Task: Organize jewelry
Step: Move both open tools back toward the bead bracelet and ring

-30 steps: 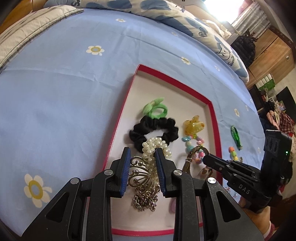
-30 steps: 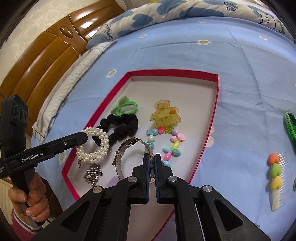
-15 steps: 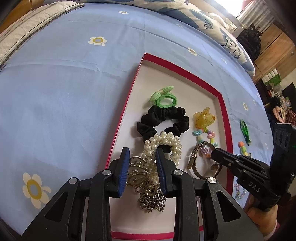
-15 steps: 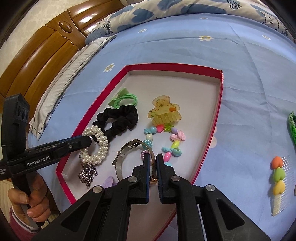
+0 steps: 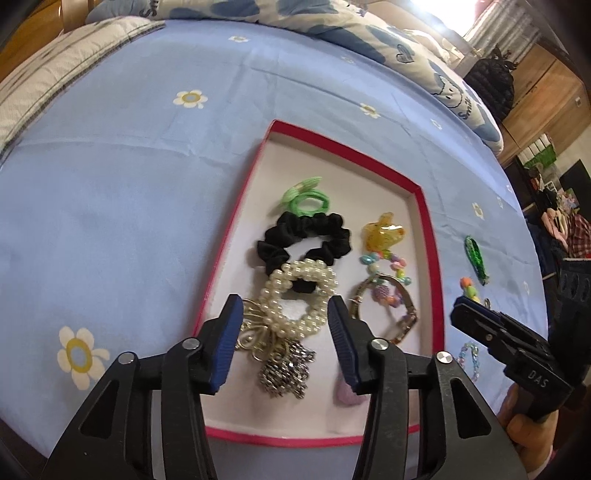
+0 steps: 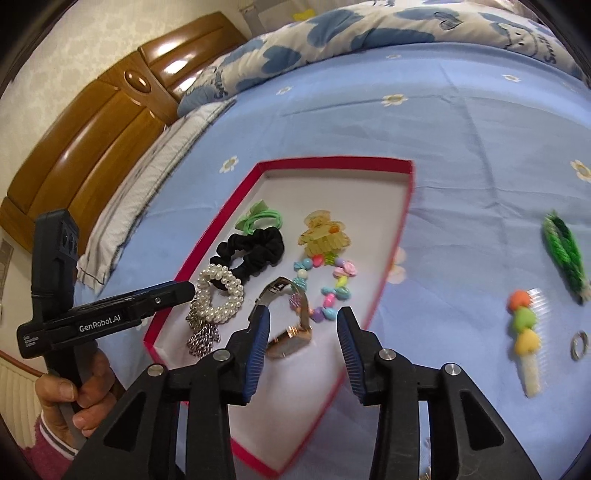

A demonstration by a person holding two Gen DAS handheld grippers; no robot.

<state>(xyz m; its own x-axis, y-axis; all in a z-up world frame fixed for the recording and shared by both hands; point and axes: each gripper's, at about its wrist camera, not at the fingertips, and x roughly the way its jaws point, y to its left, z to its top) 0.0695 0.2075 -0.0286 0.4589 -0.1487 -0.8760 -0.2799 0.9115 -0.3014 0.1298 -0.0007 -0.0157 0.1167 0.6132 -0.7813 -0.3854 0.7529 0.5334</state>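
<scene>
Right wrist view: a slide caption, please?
Right gripper opening above a watch in the red tray of hair accessories.

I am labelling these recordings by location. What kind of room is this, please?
Most likely a bedroom at home: the red tray lies on a bed with a blue flowered sheet, a wooden headboard stands behind it, and a patterned quilt is bunched at the far edge.
</scene>
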